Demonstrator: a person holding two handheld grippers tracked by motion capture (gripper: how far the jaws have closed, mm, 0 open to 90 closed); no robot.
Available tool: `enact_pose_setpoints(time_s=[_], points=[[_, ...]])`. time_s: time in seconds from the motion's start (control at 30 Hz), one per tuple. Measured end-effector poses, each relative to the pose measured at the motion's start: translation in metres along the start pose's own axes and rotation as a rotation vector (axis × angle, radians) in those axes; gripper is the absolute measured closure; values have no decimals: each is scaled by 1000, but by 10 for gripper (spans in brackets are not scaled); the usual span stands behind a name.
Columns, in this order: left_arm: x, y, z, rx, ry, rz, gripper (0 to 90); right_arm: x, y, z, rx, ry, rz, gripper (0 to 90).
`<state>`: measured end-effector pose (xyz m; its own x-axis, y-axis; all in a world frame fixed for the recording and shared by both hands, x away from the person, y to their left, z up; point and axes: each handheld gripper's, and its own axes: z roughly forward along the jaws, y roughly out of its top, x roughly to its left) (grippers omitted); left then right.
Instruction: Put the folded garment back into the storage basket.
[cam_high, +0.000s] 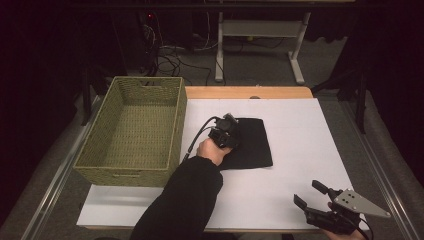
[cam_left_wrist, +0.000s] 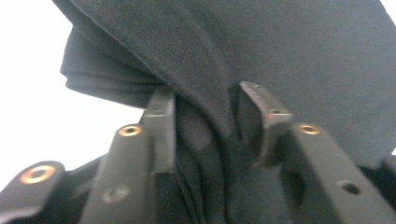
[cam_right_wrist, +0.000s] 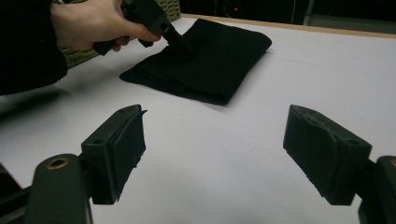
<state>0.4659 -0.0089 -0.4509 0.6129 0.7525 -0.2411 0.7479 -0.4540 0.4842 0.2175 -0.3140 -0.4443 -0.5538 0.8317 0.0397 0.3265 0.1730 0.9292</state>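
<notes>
**Folded black cloth pinched at its near-left edge; the lift is still to be made**

A folded black fabric cloth (cam_high: 250, 142) is seen lying flat on the white table sheet (cam_high: 300, 150), directly under and ahead of the left gripper (cam_high: 226, 131). In the left gripper view, a bunched ridge of that cloth (cam_left_wrist: 205, 140) is pressed between the 2 black jaws, so a grip on the fabric is judged to be made. The rest of the cloth is spread beyond the jaws and rests on the sheet; nothing looks raised yet.

The empty green woven basket (cam_high: 132, 130) stands just to the left of the left gripper, its rim close to the hand. If the basket is the goal, the grasp is done, and the lifting, carrying and release are left.

The right gripper (cam_high: 312, 197) is held well back to the right of the cloth, its jaws wide apart with nothing between them, as its own view confirms (cam_right_wrist: 212, 154).

The cloth is a rough rectangle. Its long axis runs away from the person, tilted slightly to the left at its far end; the pinch sits on its left side.
</notes>
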Motion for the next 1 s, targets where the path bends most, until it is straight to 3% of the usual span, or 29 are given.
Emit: enact_pose_setpoints(time_s=[0.13, 0.3, 1.0], points=[[1, 0, 0, 3, -24, -11, 655, 0, 0, 0, 2, 1, 1, 212], [-1, 0, 0, 1, -16, -5, 684, 0, 0, 0, 3, 0, 0, 212], [-2, 1, -8, -19, -28, -12, 712, -1, 0, 0, 2, 3, 5, 212]])
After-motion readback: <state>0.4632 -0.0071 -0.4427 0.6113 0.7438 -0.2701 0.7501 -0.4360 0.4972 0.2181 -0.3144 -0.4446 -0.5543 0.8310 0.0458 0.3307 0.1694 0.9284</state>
